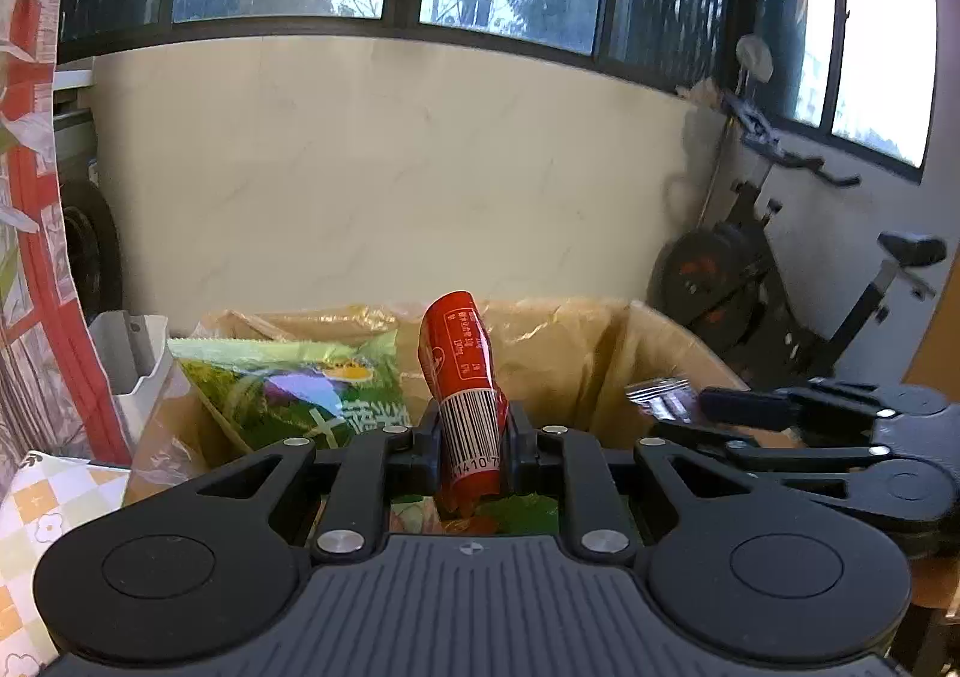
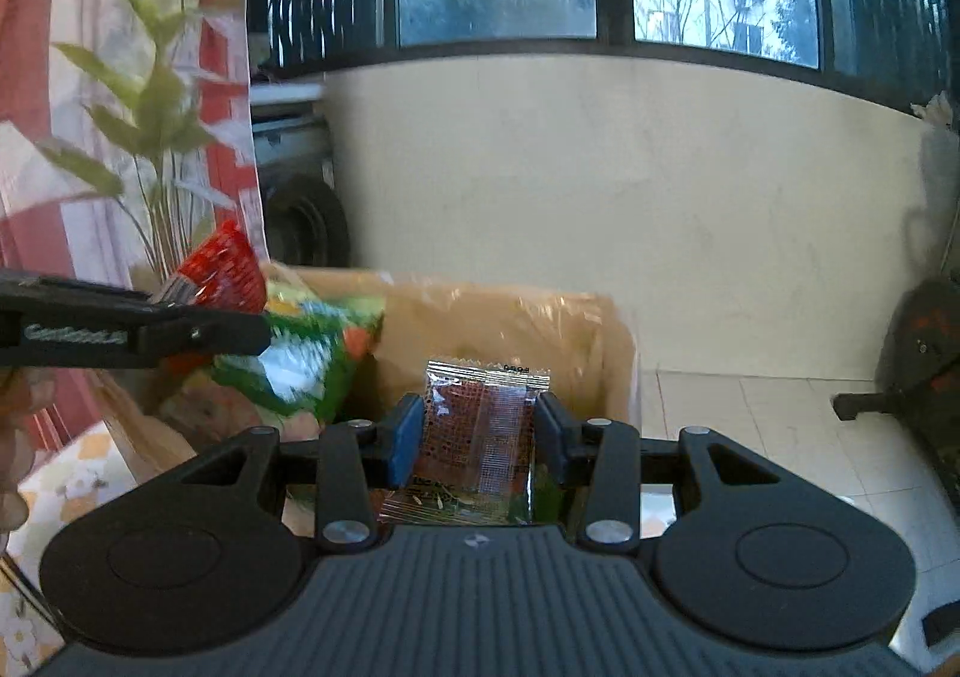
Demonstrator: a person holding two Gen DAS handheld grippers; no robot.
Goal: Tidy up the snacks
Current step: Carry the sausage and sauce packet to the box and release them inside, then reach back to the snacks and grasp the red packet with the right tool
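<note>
Starting at your left, the left gripper [image 1: 470, 440] is clamped narrow on a red snack packet [image 1: 461, 371], gripped low near its barcode, so the top leans and could twist free if you swing it. Below sits the cardboard box [image 1: 576, 347] with a green bag [image 1: 300, 389] inside. Your right gripper [image 2: 480, 431] pinches a clear sachet [image 2: 480, 425] by its sides; the slick film may slide out. Held this close, the two grippers could knock together above the box.

A slim red foil snack stick [image 1: 465, 377] with a barcode stands upright, clamped; a clear square packet of reddish snacks [image 2: 480, 431] is held upright; a green crisp bag [image 1: 300, 389] sits in the far cardboard box [image 1: 600, 353].
</note>
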